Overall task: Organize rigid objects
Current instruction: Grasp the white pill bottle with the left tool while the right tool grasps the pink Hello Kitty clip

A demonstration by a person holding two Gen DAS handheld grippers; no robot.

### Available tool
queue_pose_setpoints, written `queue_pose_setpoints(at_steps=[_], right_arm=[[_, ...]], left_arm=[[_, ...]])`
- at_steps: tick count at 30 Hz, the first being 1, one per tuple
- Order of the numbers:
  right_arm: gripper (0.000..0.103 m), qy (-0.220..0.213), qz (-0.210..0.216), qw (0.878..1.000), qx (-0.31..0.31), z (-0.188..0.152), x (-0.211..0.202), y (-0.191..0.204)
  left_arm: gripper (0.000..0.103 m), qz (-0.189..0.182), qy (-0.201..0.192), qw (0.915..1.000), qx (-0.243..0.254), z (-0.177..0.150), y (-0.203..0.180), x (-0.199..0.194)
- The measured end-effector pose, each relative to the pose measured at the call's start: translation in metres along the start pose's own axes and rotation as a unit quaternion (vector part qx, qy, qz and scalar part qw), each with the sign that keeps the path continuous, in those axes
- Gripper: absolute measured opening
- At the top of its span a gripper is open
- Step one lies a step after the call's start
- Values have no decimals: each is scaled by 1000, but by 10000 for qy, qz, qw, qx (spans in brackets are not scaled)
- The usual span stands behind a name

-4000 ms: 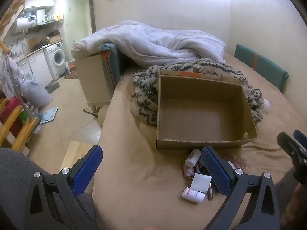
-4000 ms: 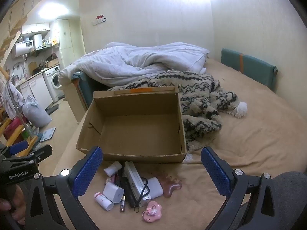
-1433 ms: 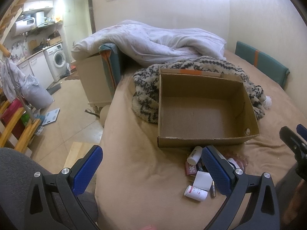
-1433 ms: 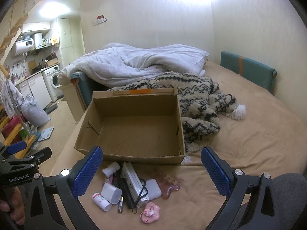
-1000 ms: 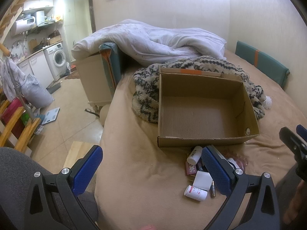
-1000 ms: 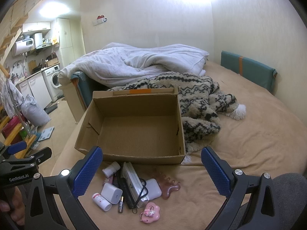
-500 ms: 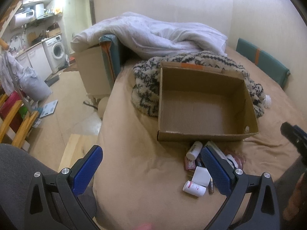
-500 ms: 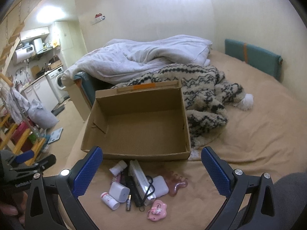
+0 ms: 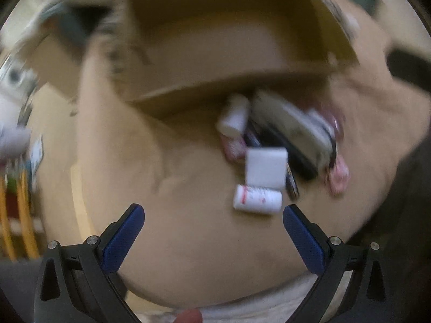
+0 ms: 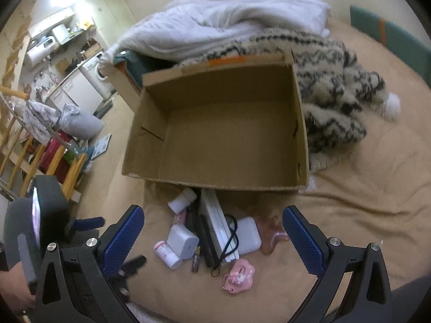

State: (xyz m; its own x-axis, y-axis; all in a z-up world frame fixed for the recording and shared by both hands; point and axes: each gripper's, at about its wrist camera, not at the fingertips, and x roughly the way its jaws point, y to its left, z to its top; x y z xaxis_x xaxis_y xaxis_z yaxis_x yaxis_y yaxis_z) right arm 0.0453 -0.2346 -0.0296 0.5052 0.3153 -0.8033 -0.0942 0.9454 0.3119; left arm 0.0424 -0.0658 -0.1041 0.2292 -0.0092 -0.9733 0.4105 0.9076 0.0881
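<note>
- The left hand-held gripper (image 9: 213,224) hangs over the bed (image 9: 167,161), its blue fingers (image 9: 122,238) spread wide with nothing between them.
- That view is badly blurred; only rough shapes can be made out.
- Just ahead of its right finger lies a white vial (image 9: 257,198) on its side, with red marks on its label.
- A white cube (image 9: 266,167) sits touching the vial on the far side.
- The right hand-held gripper (image 10: 213,226) is likewise spread open and empty, poised over the same pile.
- The box (image 10: 215,180), open-topped cardboard, rests on the bed with its near wall right behind the clutter; its inside is bare.
- Against that near wall lies a white bottle (image 10: 182,200), tipped on its side.
- A long white case (image 10: 218,227) runs from the box toward the grippers, with a black cord (image 10: 232,238) looped over it.
- A white pouch (image 10: 248,235) lies beside the case, and a pink comb (image 10: 270,235) touches the pouch's far side.
- A pink charm (image 10: 239,276) sits nearest the right gripper, apart from the rest.
- A small battery (image 10: 196,258) lies between the vial and the case.
- A patterned blanket (image 10: 331,97) is bunched against the box's right wall, with a white duvet (image 10: 221,24) heaped behind.
</note>
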Motion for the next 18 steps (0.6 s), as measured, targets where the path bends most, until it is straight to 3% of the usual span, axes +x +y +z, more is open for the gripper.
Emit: queue_pose_setpoints(at_steps=[4,7,10,13,17,18], right_arm=[[103,177,41,9991,391,-4,6,-15],[103,190,31,9978,642,-4,6,-26],[103,227,2,9965,804,-5,8,-32],[103,221,-5,9961,856,-5,8,-34],[103,261,-13,9958,873,-5,12,-35],[103,275,-21,9958,875,-5,13,-36]], left_arm=[[98,-180,464,9962,716,6,-27,24],[94,-352,562,9926,1018,12,-41,36],[79,-400,766,9902,1100,18,-48,53],[73,-451,856,9894,1079,22,-50,60],[46,-512,845,9901,1000,26,-47,62],[44,-568,875,9902,931,28,-45,61]])
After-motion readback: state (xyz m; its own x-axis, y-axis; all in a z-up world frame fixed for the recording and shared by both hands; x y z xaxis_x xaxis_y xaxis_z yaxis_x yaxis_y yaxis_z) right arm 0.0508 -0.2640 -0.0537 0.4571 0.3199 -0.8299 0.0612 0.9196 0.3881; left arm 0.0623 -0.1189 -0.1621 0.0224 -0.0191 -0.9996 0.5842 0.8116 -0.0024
